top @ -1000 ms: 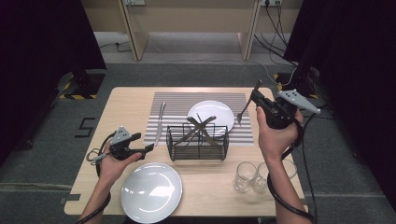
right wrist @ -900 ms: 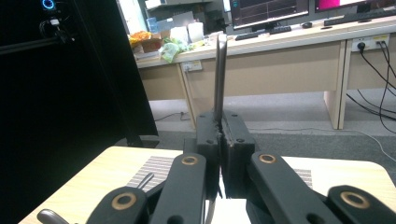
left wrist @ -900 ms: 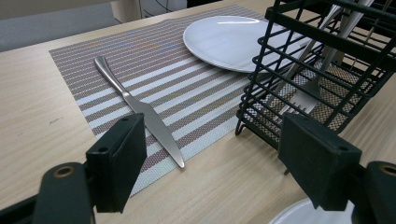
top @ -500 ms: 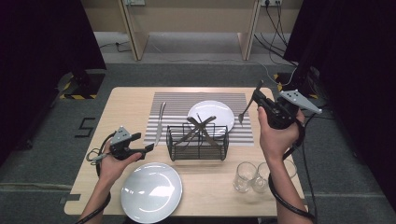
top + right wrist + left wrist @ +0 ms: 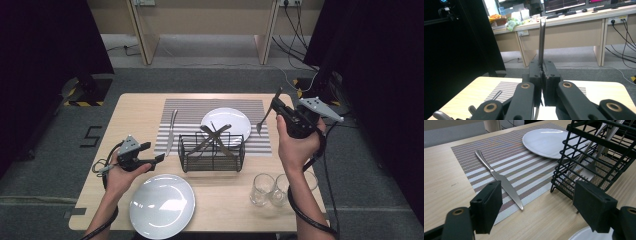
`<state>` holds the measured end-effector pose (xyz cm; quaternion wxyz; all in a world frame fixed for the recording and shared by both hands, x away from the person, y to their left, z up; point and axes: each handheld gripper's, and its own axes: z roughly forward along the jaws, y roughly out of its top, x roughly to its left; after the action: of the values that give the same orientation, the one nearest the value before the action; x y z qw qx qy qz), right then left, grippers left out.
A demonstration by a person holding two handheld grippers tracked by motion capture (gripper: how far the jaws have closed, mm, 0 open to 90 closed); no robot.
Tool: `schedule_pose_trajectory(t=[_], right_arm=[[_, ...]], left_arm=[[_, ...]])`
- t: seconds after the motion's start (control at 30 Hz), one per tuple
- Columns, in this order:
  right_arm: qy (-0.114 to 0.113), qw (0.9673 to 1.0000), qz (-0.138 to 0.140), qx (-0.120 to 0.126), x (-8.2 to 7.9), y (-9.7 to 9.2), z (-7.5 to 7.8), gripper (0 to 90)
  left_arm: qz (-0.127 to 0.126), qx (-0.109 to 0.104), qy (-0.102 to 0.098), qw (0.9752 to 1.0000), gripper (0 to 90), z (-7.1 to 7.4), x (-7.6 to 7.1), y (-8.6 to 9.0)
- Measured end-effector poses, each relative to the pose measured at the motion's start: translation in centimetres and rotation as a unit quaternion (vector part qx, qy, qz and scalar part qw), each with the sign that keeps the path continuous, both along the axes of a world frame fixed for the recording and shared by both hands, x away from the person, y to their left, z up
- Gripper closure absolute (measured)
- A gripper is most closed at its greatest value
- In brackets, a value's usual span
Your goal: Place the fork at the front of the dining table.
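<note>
My right gripper (image 5: pixel 276 106) is held up over the table's right side, shut on a metal fork (image 5: pixel 265 119). The fork hangs tilted, tines down, just right of the striped placemat (image 5: pixel 200 107). In the right gripper view the fork's handle (image 5: pixel 541 37) rises straight from the closed pads of my right gripper (image 5: pixel 542 72). My left gripper (image 5: pixel 155 154) is low at the table's left and stands open with nothing between its fingers. In its own view my left gripper (image 5: pixel 536 207) faces a table knife (image 5: pixel 499 178) lying on the mat's left edge.
A black wire basket (image 5: pixel 212 150) holding several pieces of cutlery stands mid-table, with a white plate (image 5: pixel 235 120) behind it on the mat. Another white plate (image 5: pixel 161 205) lies at the front edge. Clear glasses (image 5: pixel 262 189) stand at the front right.
</note>
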<state>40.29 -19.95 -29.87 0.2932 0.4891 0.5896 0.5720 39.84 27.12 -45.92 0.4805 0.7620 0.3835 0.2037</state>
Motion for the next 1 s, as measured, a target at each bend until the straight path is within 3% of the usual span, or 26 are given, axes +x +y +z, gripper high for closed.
schedule_pose_trajectory(t=[1.0], right_arm=[[0.021, 0.9997, -0.012, -0.006, 0.8, -0.5, -1.3, 87.2]], left_arm=[[0.000, 0.001, 0.001, 1.0000, 23.3, -0.1, 0.0, 0.0]])
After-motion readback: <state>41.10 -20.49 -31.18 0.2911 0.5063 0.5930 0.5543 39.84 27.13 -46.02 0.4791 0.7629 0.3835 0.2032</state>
